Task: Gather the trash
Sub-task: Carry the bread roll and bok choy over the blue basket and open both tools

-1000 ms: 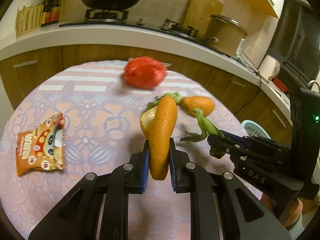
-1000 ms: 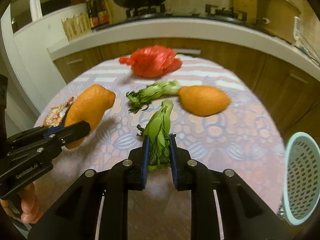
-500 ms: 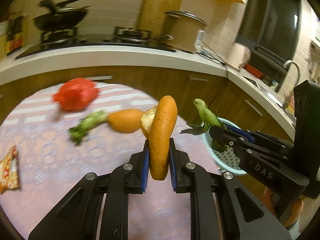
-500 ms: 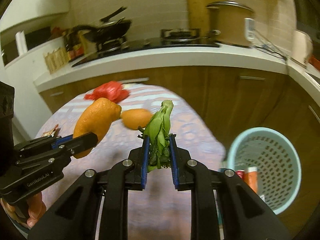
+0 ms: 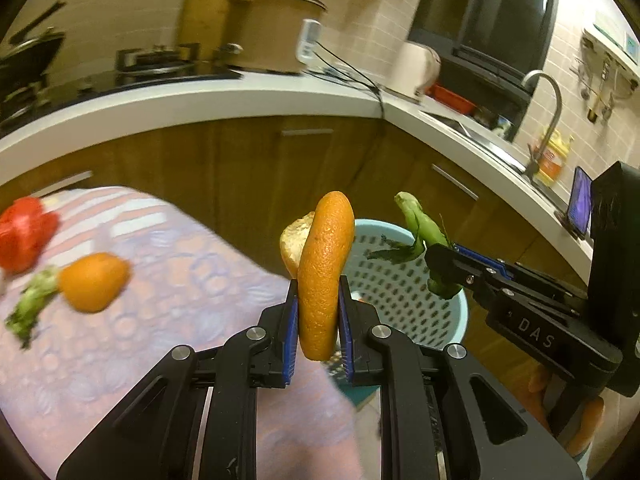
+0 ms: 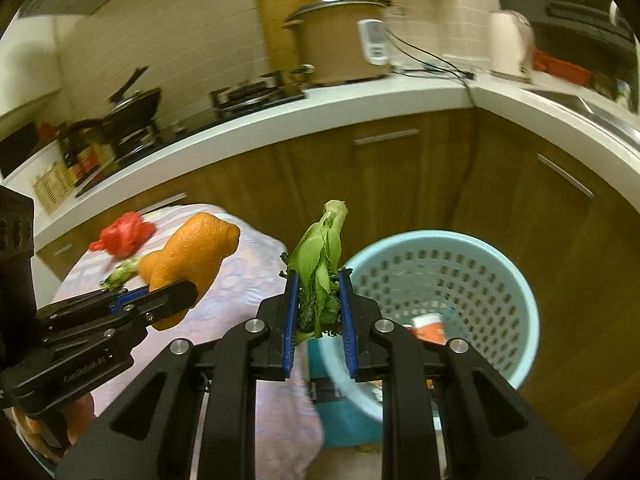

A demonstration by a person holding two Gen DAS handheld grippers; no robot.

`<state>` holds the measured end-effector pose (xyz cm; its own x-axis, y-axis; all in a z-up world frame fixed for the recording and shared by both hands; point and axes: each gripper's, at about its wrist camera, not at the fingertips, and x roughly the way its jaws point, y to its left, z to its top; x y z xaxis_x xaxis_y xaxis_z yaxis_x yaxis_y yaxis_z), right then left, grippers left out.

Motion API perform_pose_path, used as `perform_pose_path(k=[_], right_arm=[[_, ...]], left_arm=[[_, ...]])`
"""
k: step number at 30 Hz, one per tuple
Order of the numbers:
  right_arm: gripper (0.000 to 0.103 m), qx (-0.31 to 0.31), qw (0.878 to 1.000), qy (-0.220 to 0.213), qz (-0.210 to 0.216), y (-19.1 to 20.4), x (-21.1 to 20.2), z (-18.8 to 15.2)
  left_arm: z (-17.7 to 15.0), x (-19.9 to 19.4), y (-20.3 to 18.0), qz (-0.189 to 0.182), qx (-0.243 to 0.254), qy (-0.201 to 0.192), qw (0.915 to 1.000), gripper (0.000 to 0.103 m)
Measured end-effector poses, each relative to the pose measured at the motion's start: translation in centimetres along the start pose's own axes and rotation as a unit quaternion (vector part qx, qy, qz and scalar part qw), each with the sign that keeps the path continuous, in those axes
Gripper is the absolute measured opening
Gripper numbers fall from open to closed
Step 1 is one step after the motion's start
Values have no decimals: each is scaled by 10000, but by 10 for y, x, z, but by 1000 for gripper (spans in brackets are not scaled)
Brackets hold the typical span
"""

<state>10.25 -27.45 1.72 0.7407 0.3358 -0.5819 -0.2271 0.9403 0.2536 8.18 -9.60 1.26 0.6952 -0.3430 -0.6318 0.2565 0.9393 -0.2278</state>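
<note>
My left gripper (image 5: pixel 318 320) is shut on a piece of orange peel (image 5: pixel 326 268), held upright past the table's right edge. My right gripper (image 6: pixel 318 312) is shut on a green vegetable scrap (image 6: pixel 320 264) just left of the light blue perforated trash basket (image 6: pixel 516 280), which stands on the floor with some trash inside. From the left wrist view the basket (image 5: pixel 400 284) lies behind the peel, and the right gripper (image 5: pixel 444 268) with its greens hangs over the basket's rim. On the table remain another orange peel (image 5: pixel 92 282), a vegetable scrap (image 5: pixel 32 306) and a crumpled red bag (image 5: pixel 22 232).
The table (image 5: pixel 192 292) has a pink patterned cloth. Behind it runs a white kitchen counter (image 5: pixel 200 100) over brown cabinets, with a stove, a pot, a kettle and a sink with a tap (image 5: pixel 548 112) to the right. A hand (image 6: pixel 52 424) holds the left gripper.
Both grippers have swung right from over the table to the basket, each keeping its grip. The table items have slid to the left of the views, and the basket has come in close.
</note>
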Motion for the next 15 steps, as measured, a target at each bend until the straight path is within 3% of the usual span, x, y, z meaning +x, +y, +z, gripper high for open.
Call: perform_pose_path(k=[15], right_arm=[[17, 789, 9939, 576, -511, -86, 34, -24]], left_arm=[[-7, 95, -42, -201, 322, 776, 9963, 16]])
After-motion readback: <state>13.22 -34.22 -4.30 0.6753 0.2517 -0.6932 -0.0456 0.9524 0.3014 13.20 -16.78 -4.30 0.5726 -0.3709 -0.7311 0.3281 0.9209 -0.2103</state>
